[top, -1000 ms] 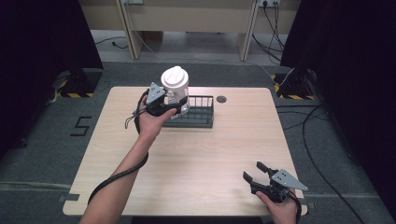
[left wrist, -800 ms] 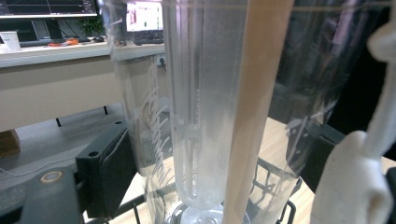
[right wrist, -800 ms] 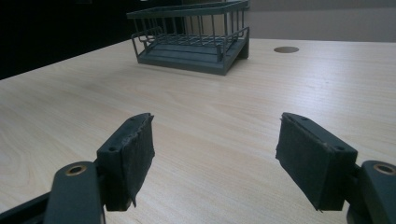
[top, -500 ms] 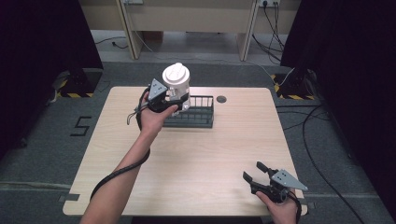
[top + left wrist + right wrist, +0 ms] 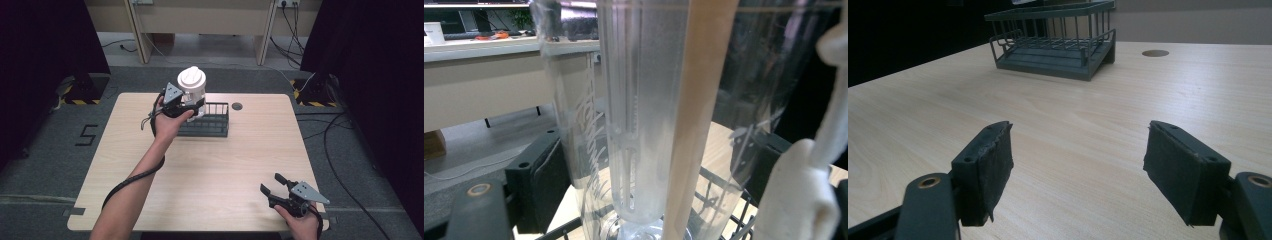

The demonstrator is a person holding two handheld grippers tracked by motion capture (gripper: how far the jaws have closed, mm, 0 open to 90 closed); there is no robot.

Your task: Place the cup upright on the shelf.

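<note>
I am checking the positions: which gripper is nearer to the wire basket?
Left. The left gripper holds a clear jug right at the wire basket; the right gripper rests at the table's near edge, far from it.

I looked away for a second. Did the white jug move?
Yes, a little. The jug in the left gripper has drifted left along the rack, toward its left end.

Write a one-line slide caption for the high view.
Left hand-held gripper holds a clear white-lidded container over the wire rack; right hand-held gripper rests open near the table edge.
</note>
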